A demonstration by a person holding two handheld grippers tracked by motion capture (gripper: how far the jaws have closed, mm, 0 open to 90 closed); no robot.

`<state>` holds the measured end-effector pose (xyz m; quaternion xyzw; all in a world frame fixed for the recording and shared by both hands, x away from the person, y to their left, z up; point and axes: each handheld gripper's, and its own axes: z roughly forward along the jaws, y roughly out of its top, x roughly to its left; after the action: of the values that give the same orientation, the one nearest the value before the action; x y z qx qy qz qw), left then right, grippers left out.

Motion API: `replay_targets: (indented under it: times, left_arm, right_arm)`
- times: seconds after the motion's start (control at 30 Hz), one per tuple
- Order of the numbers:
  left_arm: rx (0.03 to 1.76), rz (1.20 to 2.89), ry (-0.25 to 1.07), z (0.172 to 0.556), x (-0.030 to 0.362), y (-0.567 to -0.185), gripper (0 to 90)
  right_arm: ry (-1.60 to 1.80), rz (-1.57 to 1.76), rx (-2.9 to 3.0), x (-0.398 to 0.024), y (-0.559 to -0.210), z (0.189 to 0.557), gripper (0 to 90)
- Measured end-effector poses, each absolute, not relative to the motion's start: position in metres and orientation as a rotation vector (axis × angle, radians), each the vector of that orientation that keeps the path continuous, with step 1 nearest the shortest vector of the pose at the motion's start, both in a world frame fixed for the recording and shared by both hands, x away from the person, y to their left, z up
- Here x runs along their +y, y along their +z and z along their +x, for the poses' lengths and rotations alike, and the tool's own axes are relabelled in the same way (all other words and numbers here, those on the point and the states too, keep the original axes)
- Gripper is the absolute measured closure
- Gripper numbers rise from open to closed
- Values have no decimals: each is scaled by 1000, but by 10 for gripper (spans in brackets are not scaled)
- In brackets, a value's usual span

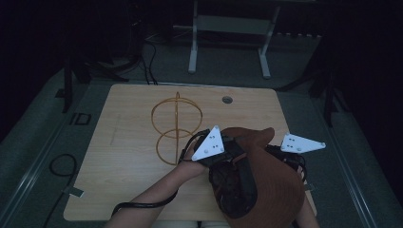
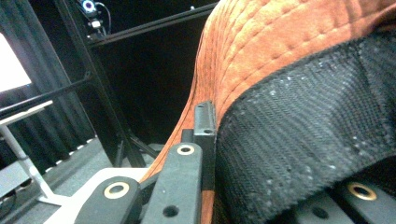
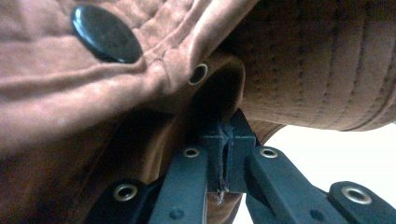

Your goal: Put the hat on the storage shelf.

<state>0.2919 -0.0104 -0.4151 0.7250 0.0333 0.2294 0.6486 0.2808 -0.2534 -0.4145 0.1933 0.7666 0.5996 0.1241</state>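
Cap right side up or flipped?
Flipped: in the high view the brown cap shows its dark inner lining facing up, with the left tool clamped on its edge.

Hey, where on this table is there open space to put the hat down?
Bare wood lies left of the wire stand, out to the table edge, and along the far edge right of the grommet hole. The near right is crowded: both grippers, left and right, hold the brown hat there.
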Motion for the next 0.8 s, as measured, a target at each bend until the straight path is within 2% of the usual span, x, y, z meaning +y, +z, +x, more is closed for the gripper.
replay_targets:
  times: [0.1, 0.27, 0.43, 0.8]
  left_arm:
    - [86, 1660, 520, 292, -10, -411, 808]
    - [113, 1666, 513, 295, -3, -406, 633]
    - [146, 1681, 533, 295, 2, -404, 572]
    - [228, 1690, 575, 291, 24, -399, 528]
  right_arm:
    - [1749, 564, 2236, -255, -414, 280, 883]
    - [1748, 578, 2217, -258, -411, 279, 885]
    - [1783, 617, 2158, -270, -403, 282, 885]
    - [1789, 664, 2060, -284, -386, 286, 886]
